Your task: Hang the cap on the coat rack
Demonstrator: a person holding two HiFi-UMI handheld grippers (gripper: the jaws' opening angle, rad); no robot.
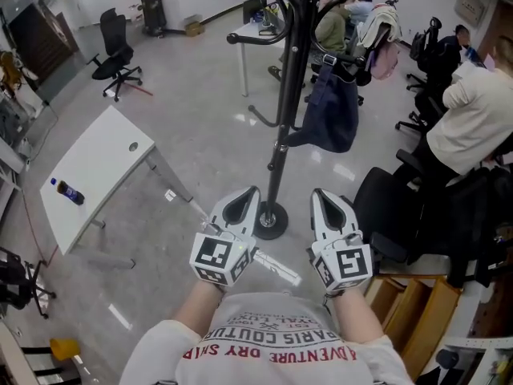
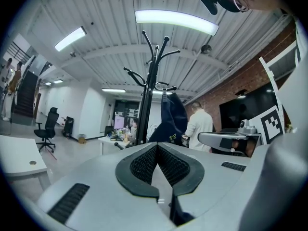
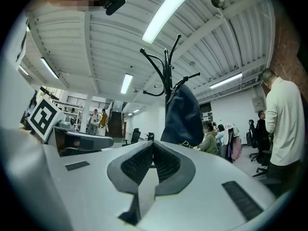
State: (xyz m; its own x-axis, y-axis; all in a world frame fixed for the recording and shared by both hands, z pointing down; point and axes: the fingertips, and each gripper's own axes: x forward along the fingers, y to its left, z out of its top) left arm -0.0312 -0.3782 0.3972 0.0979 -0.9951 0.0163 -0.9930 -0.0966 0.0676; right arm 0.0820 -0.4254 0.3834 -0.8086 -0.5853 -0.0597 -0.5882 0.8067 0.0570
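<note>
A dark blue cap (image 1: 330, 111) hangs from an arm of the black coat rack (image 1: 290, 95), whose round base (image 1: 270, 220) stands on the floor just ahead of me. My left gripper (image 1: 244, 196) and right gripper (image 1: 323, 197) are side by side close to my chest, below the cap and apart from it. Both are shut with nothing between the jaws. In the left gripper view the cap (image 2: 172, 119) hangs on the rack (image 2: 150, 90) beyond the shut jaws (image 2: 157, 148). The right gripper view shows the cap (image 3: 183, 114) straight ahead above its shut jaws (image 3: 153, 146).
A white table (image 1: 96, 175) with a small bottle (image 1: 68, 192) stands to the left, a black office chair (image 1: 115, 50) behind it. At right are a black chair (image 1: 393, 207), a person in white (image 1: 481, 111) and a wooden shelf (image 1: 417, 311). People sit at desks behind the rack.
</note>
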